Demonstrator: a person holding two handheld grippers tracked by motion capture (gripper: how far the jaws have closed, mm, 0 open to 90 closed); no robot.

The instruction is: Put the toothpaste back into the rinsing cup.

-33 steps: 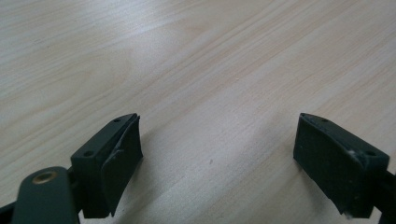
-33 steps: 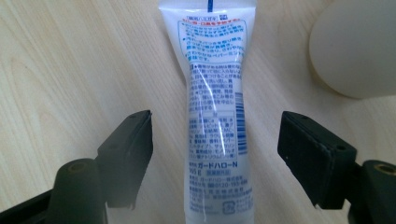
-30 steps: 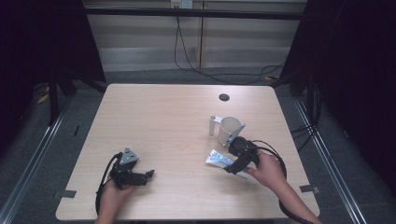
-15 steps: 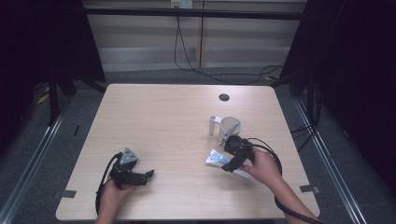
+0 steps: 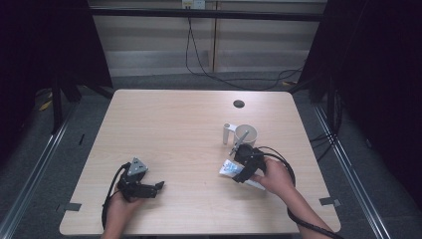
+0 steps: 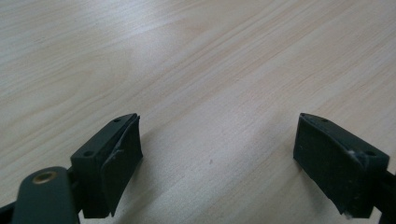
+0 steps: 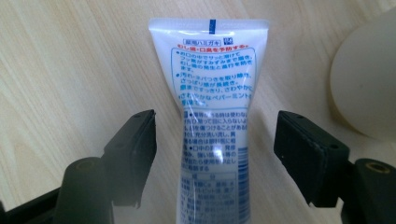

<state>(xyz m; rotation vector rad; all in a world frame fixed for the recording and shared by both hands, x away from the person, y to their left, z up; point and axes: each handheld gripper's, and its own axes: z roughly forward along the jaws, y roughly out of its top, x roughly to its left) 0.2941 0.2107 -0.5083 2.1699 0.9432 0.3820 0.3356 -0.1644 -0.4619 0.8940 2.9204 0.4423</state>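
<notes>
Two grippers work over a pale wooden table (image 5: 164, 129) in the high view. At about 7 o'clock on the table, the left gripper (image 5: 158, 186) lies low in the person's left hand (image 5: 119, 205), with bare wood around it. At about 4 o'clock, the right gripper (image 5: 238, 172) in the right hand (image 5: 276, 175) sits over a white toothpaste tube (image 5: 229, 169), hiding much of it. Just beyond, toward 1 o'clock from that gripper, stands a white cup (image 5: 246, 135) with a thin stick-like item leaning in it, and a small white cylinder (image 5: 226, 133) stands upright just beside the cup at its 9 o'clock. A dark round grommet hole (image 5: 239, 104) lies farther off toward 12 o'clock.

Left gripper view: its jaws stand wide apart with nothing between them, over bare wood grain.

Right gripper view: the toothpaste tube (image 7: 212, 107) lies flat on the table between the parted jaws, crimped end pointing to 12 o'clock, printed with blue and red text. Neither jaw touches it. At 2 o'clock, the cup's (image 7: 369, 79) pale curved wall shows near the tube.
</notes>
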